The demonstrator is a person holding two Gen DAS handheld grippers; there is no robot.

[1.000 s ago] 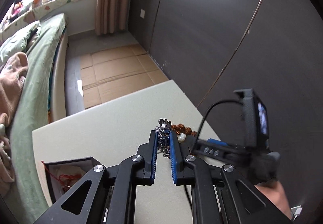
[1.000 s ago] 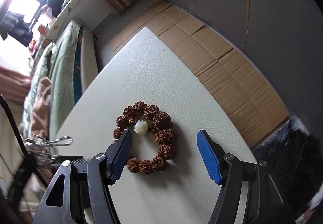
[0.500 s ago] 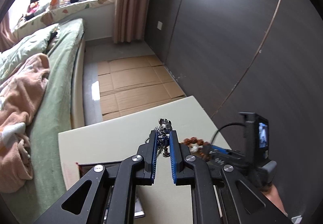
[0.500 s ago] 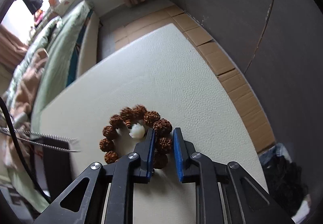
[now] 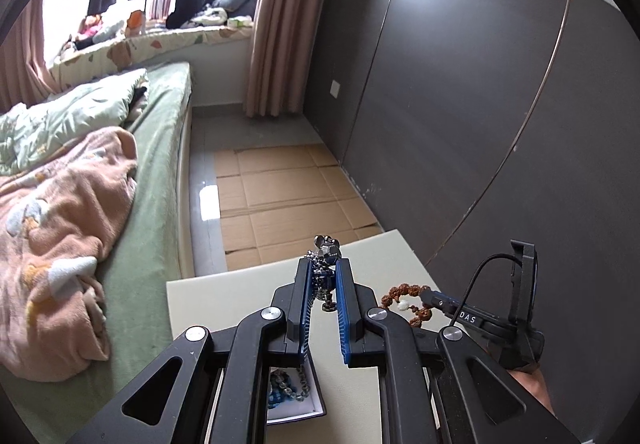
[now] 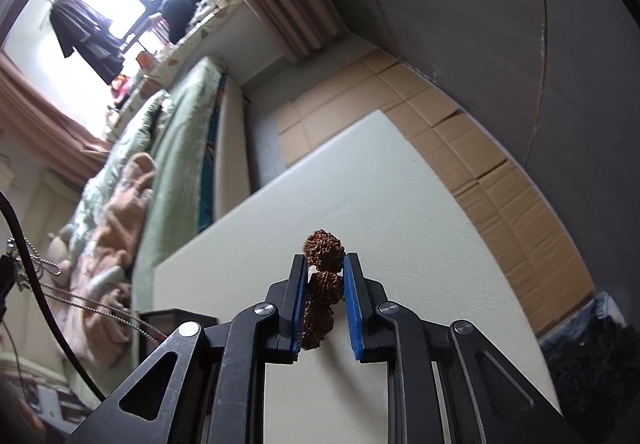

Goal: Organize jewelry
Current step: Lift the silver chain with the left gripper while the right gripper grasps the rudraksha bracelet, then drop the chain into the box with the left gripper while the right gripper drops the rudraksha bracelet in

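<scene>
White table [image 6: 400,180] beside a green bed [image 5: 160,148], cardboard [image 5: 288,192] on the floor. Left claw [image 5: 323,276] grips a chain [image 5: 326,262]; right claw [image 6: 325,276] grips a bracelet [image 6: 323,256] above the table.

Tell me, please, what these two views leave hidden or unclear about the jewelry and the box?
- Box, left wrist view: the left gripper covers most of it, so its contents are only partly seen.
- Chain, left wrist view: bunched between the pads, its length hidden.
- Bracelet, right wrist view: only a few beads show in the right gripper; the rest hangs behind the fingers.
- Chain, right wrist view: cut off by the left edge.
</scene>
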